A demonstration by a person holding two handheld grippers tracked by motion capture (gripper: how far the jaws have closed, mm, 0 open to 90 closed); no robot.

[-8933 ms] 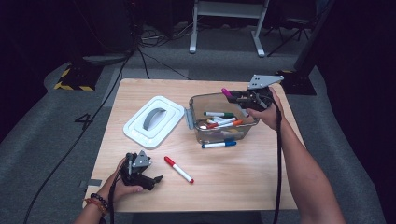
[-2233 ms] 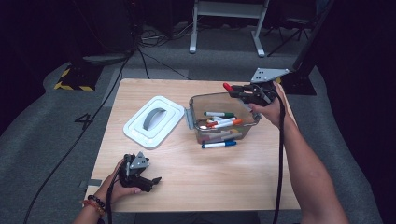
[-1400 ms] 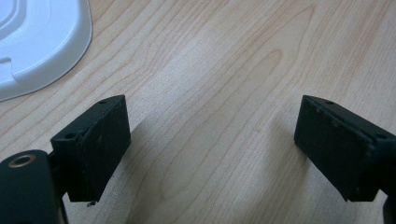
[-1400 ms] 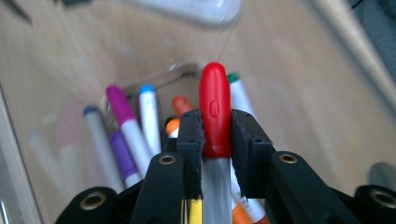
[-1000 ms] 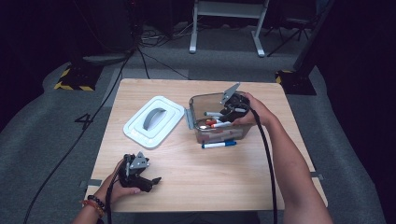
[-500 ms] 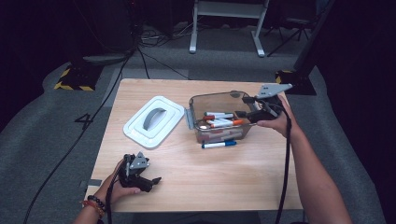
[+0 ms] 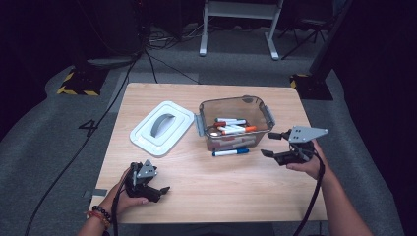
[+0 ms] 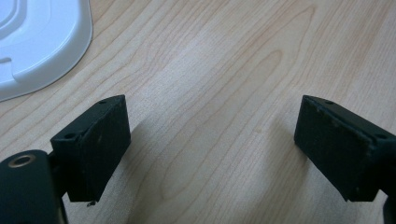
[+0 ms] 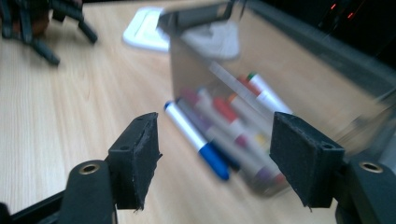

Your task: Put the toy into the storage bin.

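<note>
A clear plastic box (image 7: 204,125) holds several markers (image 7: 231,125) at the middle of the wooden table (image 7: 221,196). One blue marker (image 7: 230,152) lies on the table just in front of the box. My right gripper (image 7: 268,143) hovers to the right of the box, pointing left toward it. Its jaws have just been opening and stand open with nothing between them. In the right gripper view the blue marker (image 9: 196,140) and the box (image 9: 327,93) lie beyond the open right gripper (image 9: 215,140). My left gripper (image 7: 160,191) rests open near the front left edge, over bare wood (image 8: 210,135).
The box's white lid (image 7: 160,128) with a grey handle lies left of the box; its edge (image 8: 37,42) shows in the left gripper view. A cable trails from each gripper. Dark floor and a white stand lie behind the table.
My right gripper has swung from above the box to its right side and nearer the front, now open and empty. The left gripper has stayed put.
</note>
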